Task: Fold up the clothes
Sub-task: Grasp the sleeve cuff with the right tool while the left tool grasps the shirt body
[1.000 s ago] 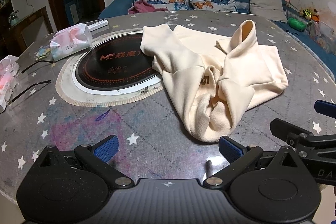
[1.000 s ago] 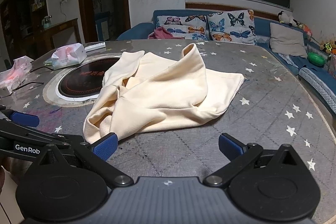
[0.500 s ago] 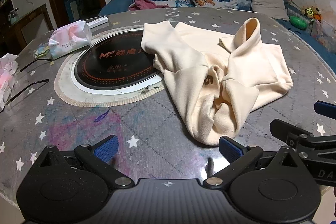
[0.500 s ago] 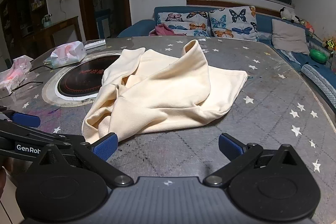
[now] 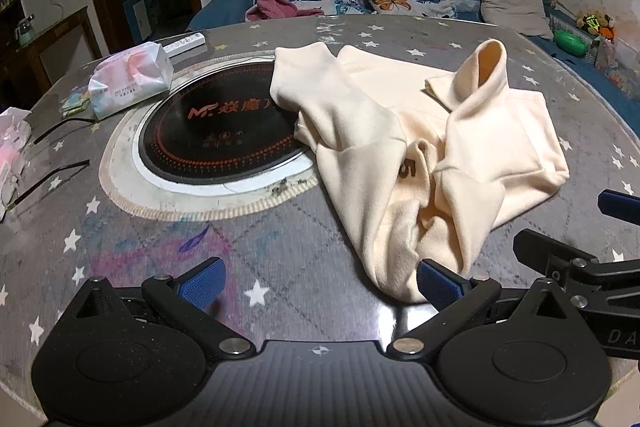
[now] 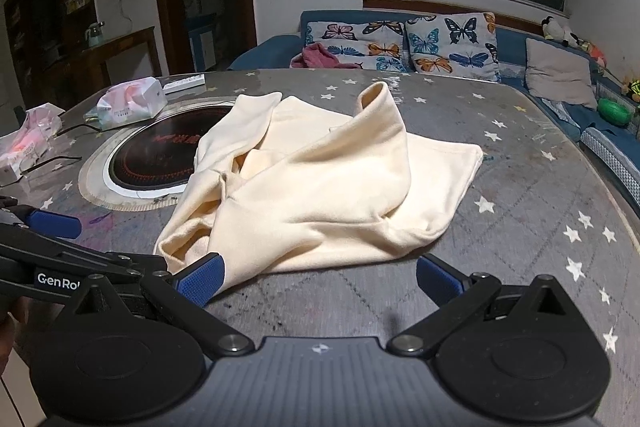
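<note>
Nothing is folded yet: the cream garment [image 5: 420, 147] is lying in a crumpled heap on the round table [image 5: 168, 247], so by my reading the step in hand is the approach, getting hold of the cloth so it can be spread flat before any fold. The left gripper [image 5: 320, 285] is hovering low over the tabletop with its jaws spread wide and holding nothing; its right blue pad [image 5: 438, 285] is sitting just beside the nearest bunched end of the garment, possibly brushing it, though contact is hard to judge. The right gripper [image 6: 318, 279] is likewise gaping wide and empty, its left pad [image 6: 200, 279] lying right at the near hem and seeming to overlap the cloth edge. The garment is lying directly ahead of both tools, one part draping over the rim of the black cooktop [image 5: 224, 135] set into the table, another part standing up in a tall ridge. The next move probably calls for each tool to slide a finger under a near edge, close on a single layer, and pull outward to flatten the heap. A tissue pack [image 5: 130, 83] is sitting well apart on the far left.
</note>
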{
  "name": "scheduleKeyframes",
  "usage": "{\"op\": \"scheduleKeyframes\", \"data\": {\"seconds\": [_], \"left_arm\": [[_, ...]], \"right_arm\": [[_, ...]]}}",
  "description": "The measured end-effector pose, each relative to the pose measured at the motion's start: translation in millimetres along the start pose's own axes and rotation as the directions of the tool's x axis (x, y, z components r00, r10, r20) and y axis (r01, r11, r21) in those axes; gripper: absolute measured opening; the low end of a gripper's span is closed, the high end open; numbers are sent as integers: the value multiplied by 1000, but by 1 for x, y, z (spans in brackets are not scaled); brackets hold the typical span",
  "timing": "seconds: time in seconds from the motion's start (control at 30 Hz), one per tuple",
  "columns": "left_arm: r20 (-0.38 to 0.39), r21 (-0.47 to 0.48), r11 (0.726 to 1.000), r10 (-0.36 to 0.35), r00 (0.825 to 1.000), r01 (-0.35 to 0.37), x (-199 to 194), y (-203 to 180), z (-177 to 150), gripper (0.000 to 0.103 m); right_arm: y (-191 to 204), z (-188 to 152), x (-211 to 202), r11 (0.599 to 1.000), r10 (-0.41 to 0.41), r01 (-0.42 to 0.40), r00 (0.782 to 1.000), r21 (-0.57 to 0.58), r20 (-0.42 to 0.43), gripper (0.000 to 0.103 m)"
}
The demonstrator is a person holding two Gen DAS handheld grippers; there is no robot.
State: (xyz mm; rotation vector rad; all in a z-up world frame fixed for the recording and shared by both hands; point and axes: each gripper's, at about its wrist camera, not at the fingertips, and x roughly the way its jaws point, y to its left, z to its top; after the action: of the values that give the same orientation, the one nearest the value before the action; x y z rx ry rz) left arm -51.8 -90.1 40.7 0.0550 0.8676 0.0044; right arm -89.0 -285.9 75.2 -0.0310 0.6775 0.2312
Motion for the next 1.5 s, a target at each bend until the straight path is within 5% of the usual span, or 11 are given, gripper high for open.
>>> {"op": "scheduleKeyframes", "data": {"seconds": [0.57,0.97,1.1,1.5], "left_arm": [[60,-43,999,9,998,-6,20,18,47,103],[99,-30,998,-59,993,62,42,1,93,102],[74,-8,997,-82,994,83,57,-8,100,97],[25,37,995,-96,995,95,89,-24,120,78]], "right_arm": [[-26,59,38,999,-47,48,998,-23,33,101],[-53,112,92,997,-76,76,997,-7,5,74],[-59,114,110,997,-78,78,996,-5,-34,59],[-68,120,125,997,-78,78,995,-6,-66,42]]}}
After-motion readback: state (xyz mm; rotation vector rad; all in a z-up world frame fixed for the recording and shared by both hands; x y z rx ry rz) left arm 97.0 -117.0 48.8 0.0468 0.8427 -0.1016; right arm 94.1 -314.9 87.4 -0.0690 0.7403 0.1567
